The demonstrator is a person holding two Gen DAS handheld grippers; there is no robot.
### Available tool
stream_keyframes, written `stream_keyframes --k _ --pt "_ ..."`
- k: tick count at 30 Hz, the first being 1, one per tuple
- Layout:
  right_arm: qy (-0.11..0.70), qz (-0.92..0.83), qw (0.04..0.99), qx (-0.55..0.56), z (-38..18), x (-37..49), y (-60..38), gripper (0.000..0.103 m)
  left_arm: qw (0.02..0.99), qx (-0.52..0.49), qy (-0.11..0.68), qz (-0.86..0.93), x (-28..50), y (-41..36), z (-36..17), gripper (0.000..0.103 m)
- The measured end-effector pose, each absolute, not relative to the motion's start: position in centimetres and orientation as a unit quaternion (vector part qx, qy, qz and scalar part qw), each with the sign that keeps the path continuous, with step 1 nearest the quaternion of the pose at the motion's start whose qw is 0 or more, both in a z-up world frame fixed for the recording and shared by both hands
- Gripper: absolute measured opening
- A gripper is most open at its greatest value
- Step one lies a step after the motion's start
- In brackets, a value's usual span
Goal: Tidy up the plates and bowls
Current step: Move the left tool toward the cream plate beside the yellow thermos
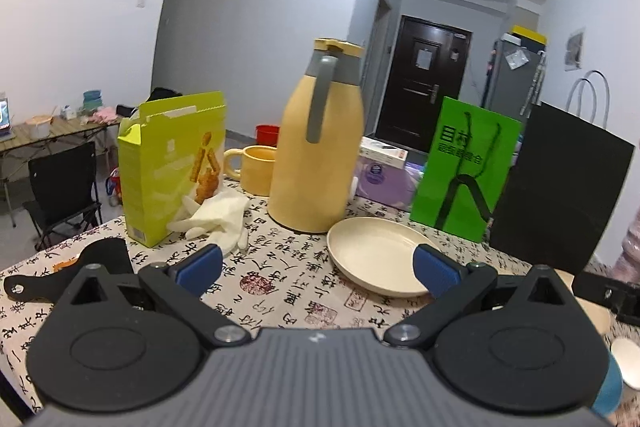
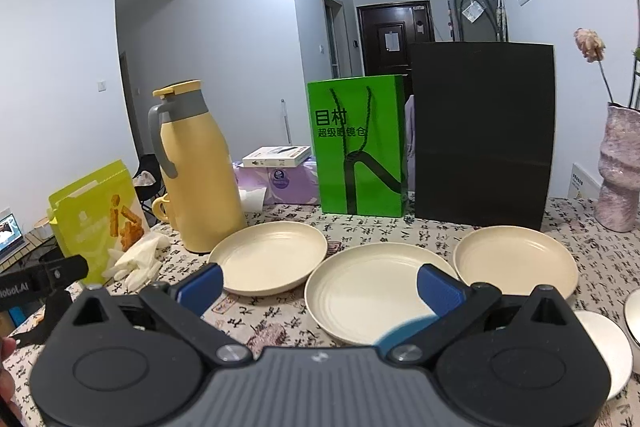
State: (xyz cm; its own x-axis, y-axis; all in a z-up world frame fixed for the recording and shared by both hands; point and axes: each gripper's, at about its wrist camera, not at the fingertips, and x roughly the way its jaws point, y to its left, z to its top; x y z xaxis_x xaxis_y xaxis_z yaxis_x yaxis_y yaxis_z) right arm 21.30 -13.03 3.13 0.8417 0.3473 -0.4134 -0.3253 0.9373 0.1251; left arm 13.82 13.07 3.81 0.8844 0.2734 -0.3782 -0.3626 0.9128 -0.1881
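1. Both hand-held grippers, left (image 1: 316,267) and right (image 2: 318,285), spread, empty.
2. Three plates (image 2: 374,293) at frame centre on desk (image 2: 276,323), unstacked.
3. Risk: thermos (image 2: 200,179) beside left plate (image 2: 270,257), possibly knocked over.

Middle plate (image 2: 372,295) partly masked along its near rim by a blurred blue shape and the right gripper (image 2: 318,291). White bowl (image 2: 608,343) half covered by the gripper body; another (image 2: 634,307) cut by the frame edge. Yellow mug (image 2: 162,207) mostly tucked behind the flask (image 2: 200,179). Laptop screen (image 2: 10,233) too small to read.
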Motion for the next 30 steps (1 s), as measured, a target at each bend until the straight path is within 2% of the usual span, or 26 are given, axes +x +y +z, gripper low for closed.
stream_keyframes --k 13,30 --pt "0.222 0.181 0.958 0.008 3.2 25.7 -9.6 0.103 0.956 -0.142 0.175 0.190 17.8 15.0 4.0 0.103" --pt "0.258 0.173 0.950 0.022 3.8 31.0 -6.4 0.103 0.937 -0.167 0.226 0.209 22.2 18.1 2.5 0.103"
